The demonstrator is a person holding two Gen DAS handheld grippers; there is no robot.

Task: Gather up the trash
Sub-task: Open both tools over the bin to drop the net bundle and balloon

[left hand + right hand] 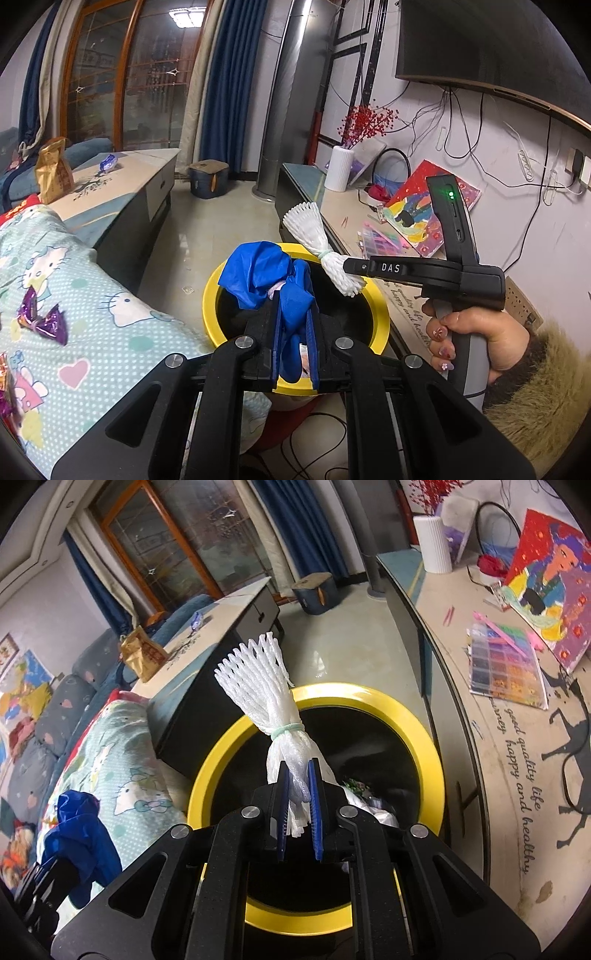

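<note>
My left gripper (294, 325) is shut on a crumpled blue plastic bag (258, 277), which hangs over the yellow-rimmed black trash bin (212, 295). My right gripper (298, 794) is shut on a white foam net sleeve (258, 672) tied with a pale green band, held above the same bin (424, 738). In the left wrist view the right gripper (351, 266) comes in from the right with the net (308, 229), a hand (487, 339) around its handle. The blue bag (79, 830) shows at the lower left of the right wrist view. Some trash lies inside the bin.
A Hello Kitty quilt (92, 295) with purple candy wrappers (44, 321) lies left of the bin. A low table (122, 177) carries a brown snack bag (53, 173) and a blue wrapper (108, 162). A long cabinet (498, 738) on the right holds a white vase (432, 542), a painting and bead trays.
</note>
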